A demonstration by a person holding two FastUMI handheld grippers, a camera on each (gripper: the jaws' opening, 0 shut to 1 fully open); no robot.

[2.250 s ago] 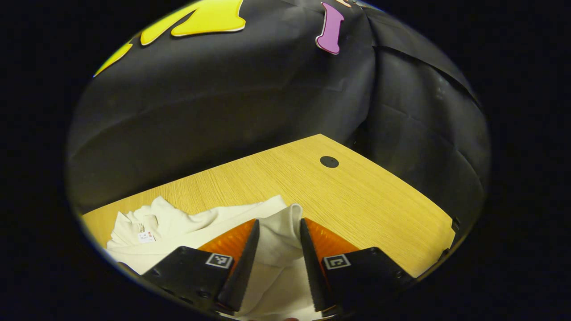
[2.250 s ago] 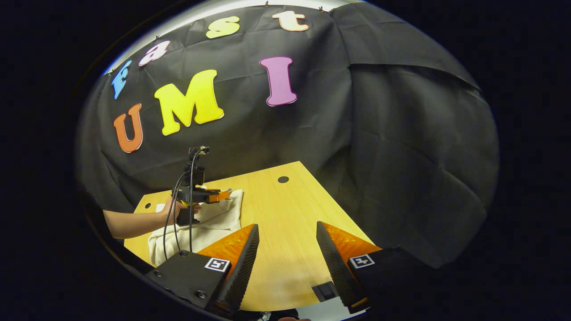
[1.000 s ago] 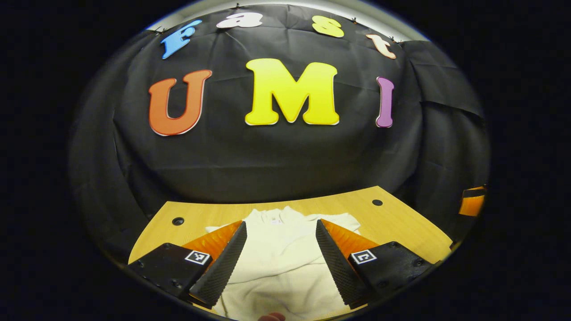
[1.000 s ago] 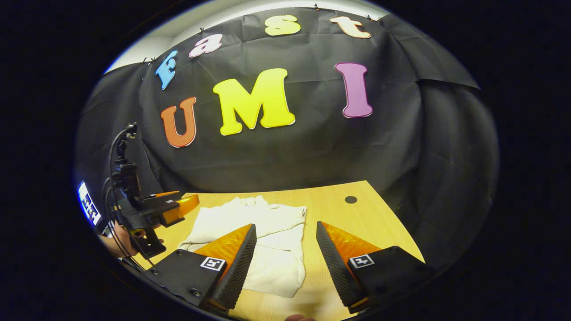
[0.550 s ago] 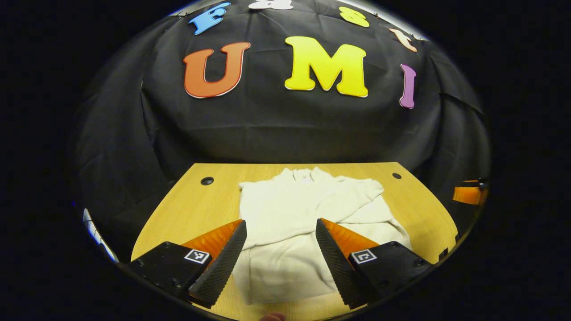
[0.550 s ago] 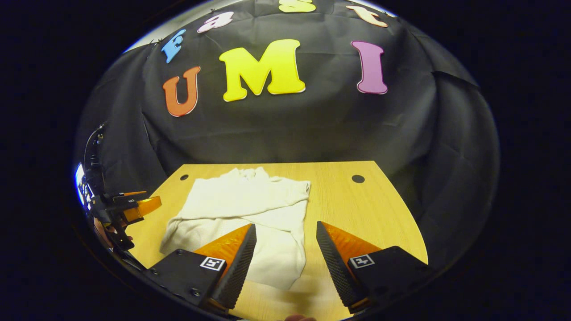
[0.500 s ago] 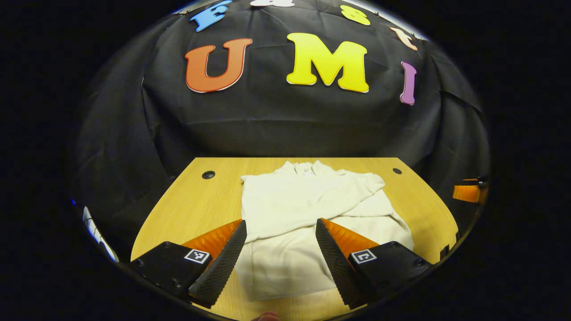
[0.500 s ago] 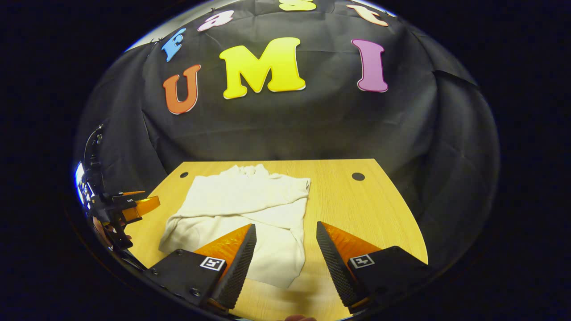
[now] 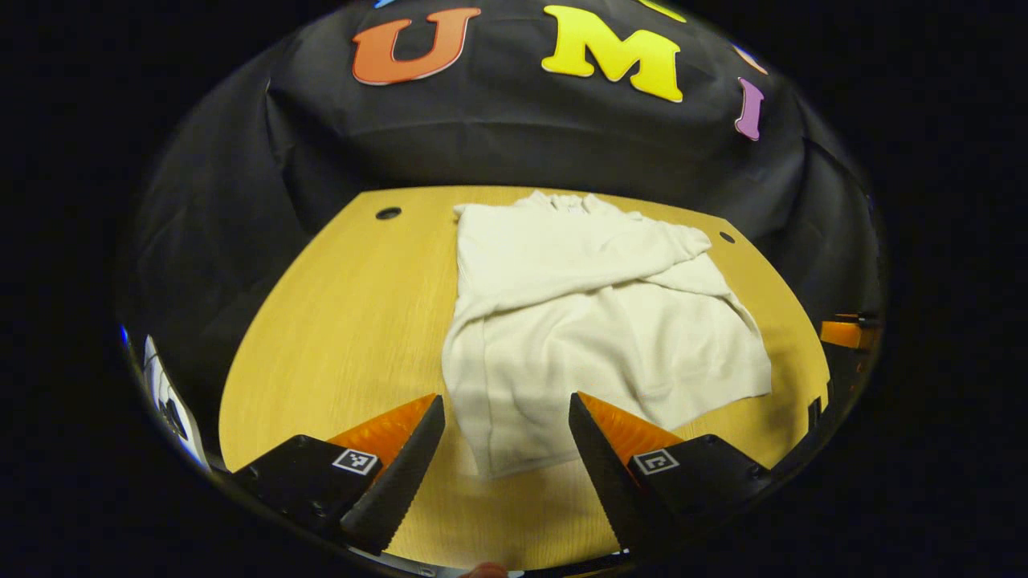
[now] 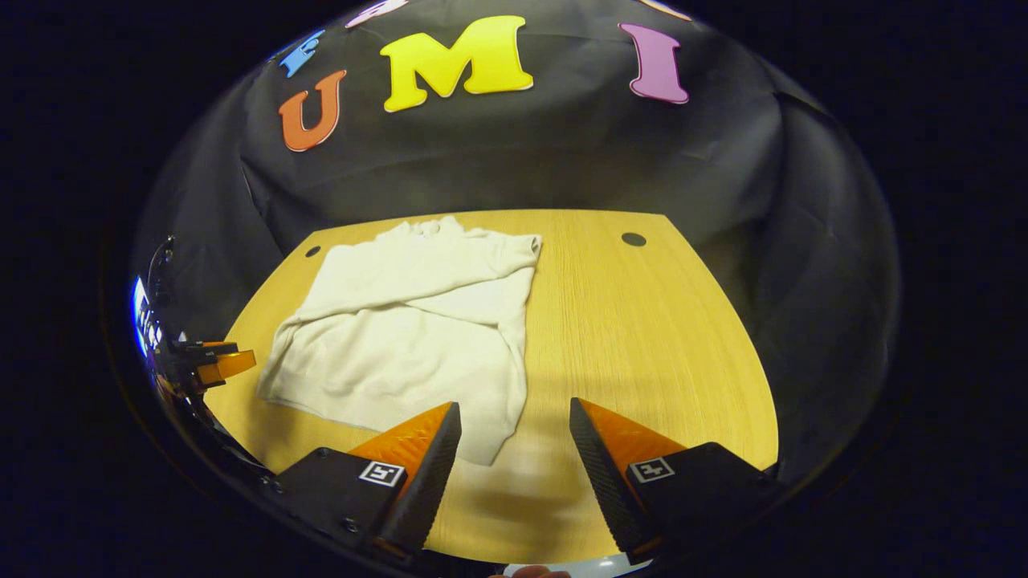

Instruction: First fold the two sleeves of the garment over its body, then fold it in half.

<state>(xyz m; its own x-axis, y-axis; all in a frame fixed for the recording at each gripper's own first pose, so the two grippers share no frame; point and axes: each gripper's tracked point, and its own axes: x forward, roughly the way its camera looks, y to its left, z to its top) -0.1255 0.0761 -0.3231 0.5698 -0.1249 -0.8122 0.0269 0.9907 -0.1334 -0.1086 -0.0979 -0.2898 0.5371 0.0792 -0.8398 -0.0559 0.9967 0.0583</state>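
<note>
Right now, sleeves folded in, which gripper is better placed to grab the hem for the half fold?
Probably the left gripper: the garment has its near hem corner between its open fingers. The right gripper, also open, faces mostly bare table.

Lighting's pretty dim overall, kind of warm, coming from above. The wooden table [image 9: 345, 305] and the white garment [image 9: 594, 321] are the bright spots, with no real glare. Soft shadow sits on the wood under the right gripper [image 10: 514, 457]. Heavy fisheye bend curves the table edges, and things smear a bit near the rim. The center is sharp.
</note>
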